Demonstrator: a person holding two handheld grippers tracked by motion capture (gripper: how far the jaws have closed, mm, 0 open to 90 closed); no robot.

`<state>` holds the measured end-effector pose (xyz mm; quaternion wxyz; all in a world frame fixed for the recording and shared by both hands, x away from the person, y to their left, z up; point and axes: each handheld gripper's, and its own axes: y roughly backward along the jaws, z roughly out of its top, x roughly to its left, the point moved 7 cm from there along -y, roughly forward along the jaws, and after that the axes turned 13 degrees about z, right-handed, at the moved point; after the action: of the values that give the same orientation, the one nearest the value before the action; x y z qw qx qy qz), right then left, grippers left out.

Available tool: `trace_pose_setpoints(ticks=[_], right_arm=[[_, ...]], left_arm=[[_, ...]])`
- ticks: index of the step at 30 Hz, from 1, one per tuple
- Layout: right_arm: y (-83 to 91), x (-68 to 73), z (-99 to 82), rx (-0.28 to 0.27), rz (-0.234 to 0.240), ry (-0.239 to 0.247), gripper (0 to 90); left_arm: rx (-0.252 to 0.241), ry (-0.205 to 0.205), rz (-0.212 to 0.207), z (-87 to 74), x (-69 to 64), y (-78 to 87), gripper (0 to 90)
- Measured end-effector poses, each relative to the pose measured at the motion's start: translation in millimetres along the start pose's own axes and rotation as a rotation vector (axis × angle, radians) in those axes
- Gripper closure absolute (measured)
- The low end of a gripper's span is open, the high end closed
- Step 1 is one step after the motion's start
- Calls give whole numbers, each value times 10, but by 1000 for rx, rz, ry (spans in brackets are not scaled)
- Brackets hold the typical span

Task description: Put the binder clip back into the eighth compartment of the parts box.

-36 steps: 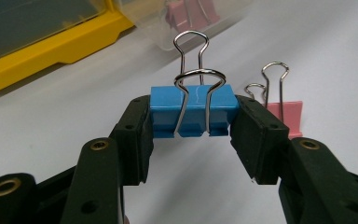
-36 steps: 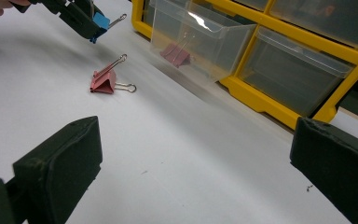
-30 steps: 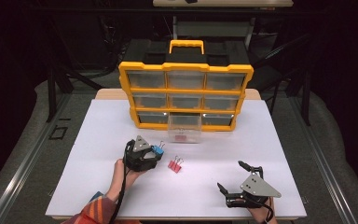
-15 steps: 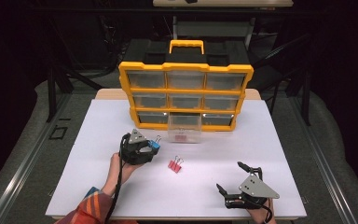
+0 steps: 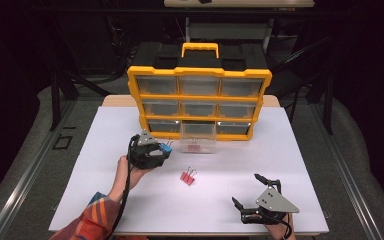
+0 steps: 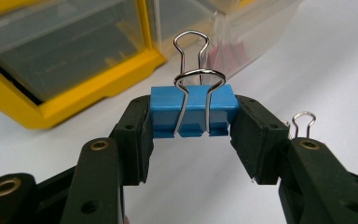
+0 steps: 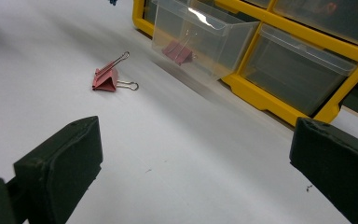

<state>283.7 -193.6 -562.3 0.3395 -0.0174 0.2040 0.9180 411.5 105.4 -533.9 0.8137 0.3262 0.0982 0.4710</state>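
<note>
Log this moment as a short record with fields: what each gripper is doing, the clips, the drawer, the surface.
left gripper: shut on the blue binder clip, lifted off the table near the organizer
right gripper: open, holding nothing, near the table's front edge
pink binder clip: lies loose on the white table, between the two grippers
pulled-out drawer: clear, bottom row middle, with a pink clip inside
organizer: yellow frame, three rows of clear drawers, black carry handle section on top
</note>
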Motion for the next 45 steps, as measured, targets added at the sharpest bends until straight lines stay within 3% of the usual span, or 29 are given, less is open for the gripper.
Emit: trace_pose_setpoints(ticks=[13,26,45], right_arm=[[-9,-1,-8,6,-3,-6,18],[7,7,1,-2,5,3,7],[1,-11,-9,8,-12,-1,0]], left_arm=[[-44,6,10,317,53,62,498],[-63,-24,2,566,-11,49,498],[-87,-21,-7,834,-99,-32,498]])
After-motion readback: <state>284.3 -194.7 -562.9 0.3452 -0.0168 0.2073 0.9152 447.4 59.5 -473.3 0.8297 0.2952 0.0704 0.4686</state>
